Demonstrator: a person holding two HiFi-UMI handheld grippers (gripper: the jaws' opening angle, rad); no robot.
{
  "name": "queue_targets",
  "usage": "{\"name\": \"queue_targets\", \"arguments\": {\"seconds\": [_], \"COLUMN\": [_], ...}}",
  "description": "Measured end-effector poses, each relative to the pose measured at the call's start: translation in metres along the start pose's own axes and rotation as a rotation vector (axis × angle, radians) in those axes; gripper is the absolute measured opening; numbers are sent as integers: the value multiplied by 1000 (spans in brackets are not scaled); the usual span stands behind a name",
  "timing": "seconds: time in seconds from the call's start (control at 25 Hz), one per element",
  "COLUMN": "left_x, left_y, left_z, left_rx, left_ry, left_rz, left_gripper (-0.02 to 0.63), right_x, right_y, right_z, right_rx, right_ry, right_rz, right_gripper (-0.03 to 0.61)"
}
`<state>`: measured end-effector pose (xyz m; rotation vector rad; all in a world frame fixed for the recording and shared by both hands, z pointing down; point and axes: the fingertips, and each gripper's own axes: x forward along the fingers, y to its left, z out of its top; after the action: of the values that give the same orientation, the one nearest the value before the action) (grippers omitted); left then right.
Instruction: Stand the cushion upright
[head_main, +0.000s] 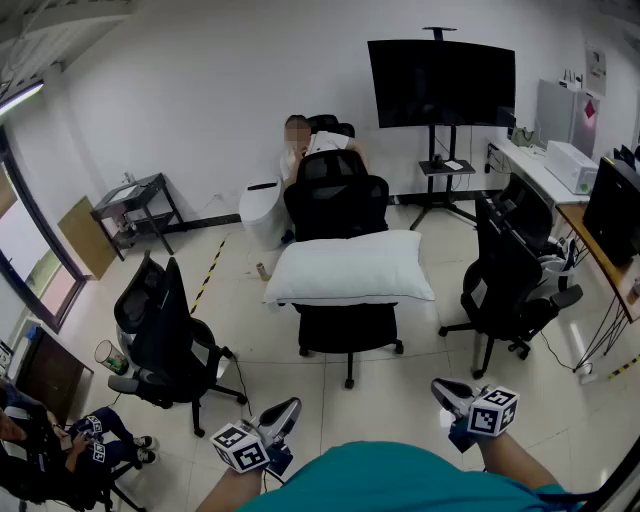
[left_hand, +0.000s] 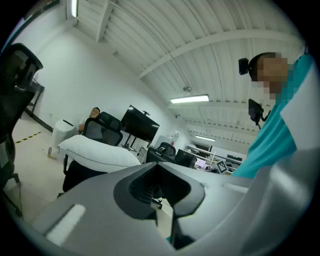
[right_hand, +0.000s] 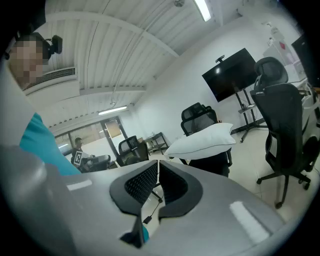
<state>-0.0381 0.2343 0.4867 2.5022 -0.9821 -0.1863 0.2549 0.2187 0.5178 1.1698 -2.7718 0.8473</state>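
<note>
Cushion (head_main: 350, 267), white and long, lies flat across the seat of the middle office chair (head_main: 340, 198), its long side against the backrest and both ends overhanging the seat. It rests on its broad face, so it isn't upright yet. The backrest right behind it is probably what it should lean on once tipped up.

Left gripper (head_main: 283, 415) and right gripper (head_main: 447, 392) are both well short of that chair, low and close to the person's body, on either side of the cushion's line. Both claws are closed with nothing in them. Each gripper view shows the pads together and the cushion far off past them. That looks like a start pose, so the task hasn't begun.

Other chairs flank the middle chair: one to its left (head_main: 160, 330), one to its right (head_main: 510, 275). A seated person (head_main: 300, 140) is just behind it, and a dark screen on a stand (head_main: 441, 82) is behind it to the right.
</note>
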Motion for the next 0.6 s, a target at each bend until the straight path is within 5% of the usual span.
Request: {"name": "queue_targets", "arguments": {"seconds": [0.6], "left_x": [59], "left_y": [-30], "left_z": [-6], "left_rx": [35], "left_ry": [4], "left_rz": [32], "left_gripper": [12], "right_x": [-34], "right_y": [-60], "right_z": [2], "right_rx": [46], "right_ry": [29], "right_rz": [48], "right_gripper": [26]}}
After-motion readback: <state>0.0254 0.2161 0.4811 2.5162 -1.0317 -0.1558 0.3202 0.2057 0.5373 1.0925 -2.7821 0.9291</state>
